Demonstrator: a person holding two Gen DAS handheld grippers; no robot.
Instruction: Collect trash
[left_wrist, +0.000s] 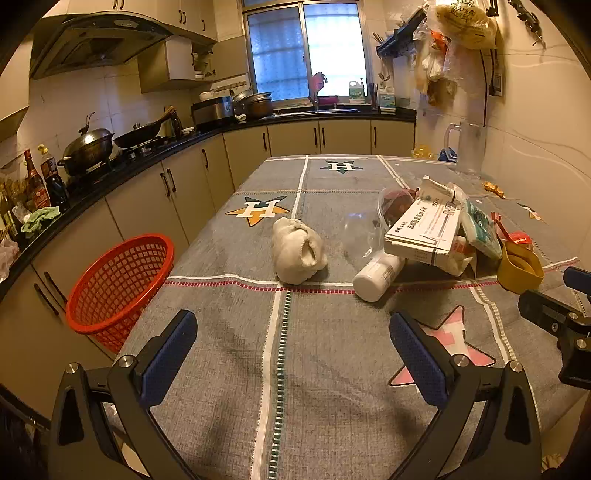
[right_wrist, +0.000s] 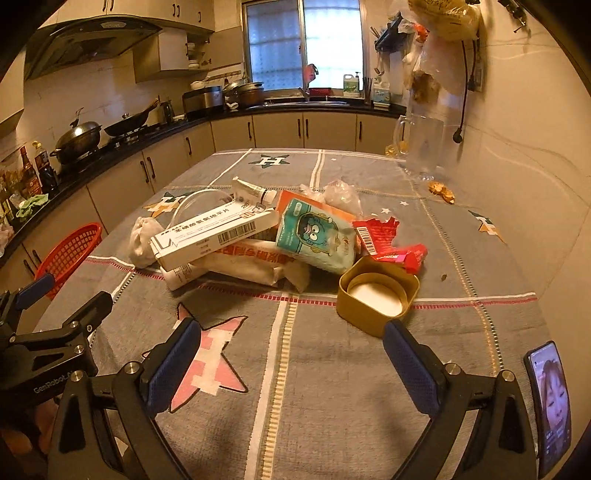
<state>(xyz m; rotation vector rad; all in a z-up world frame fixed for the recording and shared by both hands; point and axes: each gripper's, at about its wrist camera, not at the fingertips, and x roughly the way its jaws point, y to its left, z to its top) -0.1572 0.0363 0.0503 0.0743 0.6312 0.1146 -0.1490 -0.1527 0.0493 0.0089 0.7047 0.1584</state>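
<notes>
- Hovering wide open and empty, left hand-held gripper (left_wrist: 293, 354) and right hand-held gripper (right_wrist: 291, 360) face trash pile (right_wrist: 255, 236) mid-tabletop (right_wrist: 332, 387).
- Nothing collected yet; next likely: grasp one piece, carry to red basket (left_wrist: 118, 288) beyond left edge.

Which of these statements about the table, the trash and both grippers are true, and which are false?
1. Both the left gripper and the right gripper are open and empty. True.
2. The red plastic mesh basket stands on the table. False: it is beside the table's left edge, lower down.
3. The white cardboard medicine box lies on top of the pile. True.
4. The gold square tin lid is held by the right gripper. False: it rests on the cloth.
</notes>
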